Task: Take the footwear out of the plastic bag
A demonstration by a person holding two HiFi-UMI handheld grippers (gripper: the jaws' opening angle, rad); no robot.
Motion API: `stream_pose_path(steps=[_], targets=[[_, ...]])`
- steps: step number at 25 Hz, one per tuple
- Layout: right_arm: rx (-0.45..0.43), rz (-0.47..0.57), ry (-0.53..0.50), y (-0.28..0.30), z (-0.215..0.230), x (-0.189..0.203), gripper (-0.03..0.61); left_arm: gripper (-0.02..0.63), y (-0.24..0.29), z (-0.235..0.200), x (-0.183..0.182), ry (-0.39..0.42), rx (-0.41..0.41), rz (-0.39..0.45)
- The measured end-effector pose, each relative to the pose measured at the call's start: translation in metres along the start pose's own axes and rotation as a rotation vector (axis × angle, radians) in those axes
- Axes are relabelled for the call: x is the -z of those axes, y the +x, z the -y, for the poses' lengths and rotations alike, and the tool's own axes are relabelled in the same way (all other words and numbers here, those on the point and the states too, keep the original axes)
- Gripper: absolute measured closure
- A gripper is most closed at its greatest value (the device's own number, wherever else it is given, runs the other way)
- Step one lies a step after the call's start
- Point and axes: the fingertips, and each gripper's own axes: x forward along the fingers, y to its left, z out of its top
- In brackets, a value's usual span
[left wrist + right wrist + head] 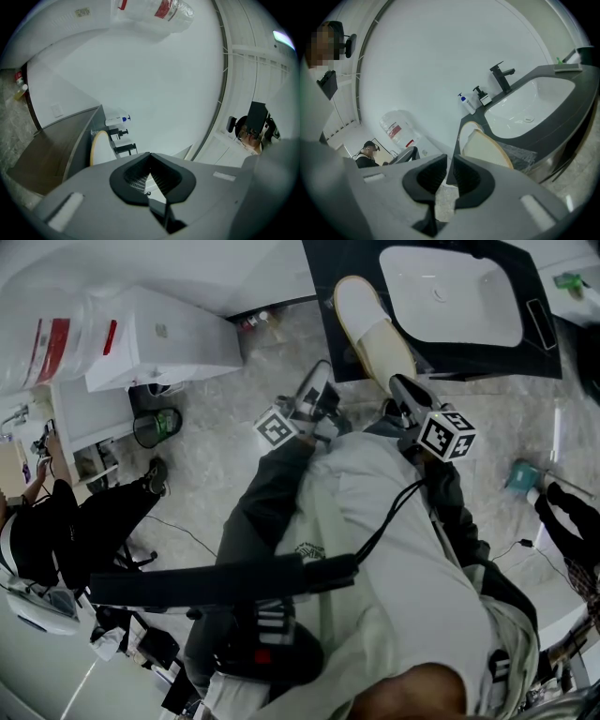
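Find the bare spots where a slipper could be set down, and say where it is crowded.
Free: the dark counter strip between the basin and the counter's front edge, and the marble floor beside the bin. Crowded: the counter's left end, where the slipper lies with the right gripper at its heel.

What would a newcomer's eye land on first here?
A cream slipper shows at the left edge of the black counter, beside the white sink. Just below it in the head view, the right gripper points toward it, jaws slightly apart with nothing between; the left gripper is shut.
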Motion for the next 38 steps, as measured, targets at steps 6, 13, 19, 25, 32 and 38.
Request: stream_pose_path(steps=[6, 13, 19, 25, 32, 38], targets=[[0.006, -0.011, -0.001, 0.005, 0.003, -0.001, 0.531, 0.615, 0.004, -0.003, -0.003, -0.007, 0.005, 0.001], [-0.003, -0.036, -0.012, 0.009, 0.002, -0.002, 0.531, 0.615, 0.007, -0.005, -0.005, -0.020, 0.001, 0.014], [-0.026, -0.052, -0.036, 0.011, 0.004, -0.005, 0.531, 0.615, 0.010, -0.009, -0.004, -0.025, -0.015, 0.032], [-0.047, -0.069, -0.040, 0.008, 0.009, -0.008, 0.565, 0.615, 0.014, -0.008, 0.001, -0.022, -0.019, 0.056], [-0.059, -0.086, -0.072, 0.002, 0.018, -0.014, 0.577, 0.615, 0.017, -0.008, 0.010, -0.020, -0.033, 0.094], [-0.084, -0.116, -0.103, 0.000, 0.022, -0.017, 0.577, 0.615, 0.018, -0.007, 0.015, -0.014, -0.039, 0.134]])
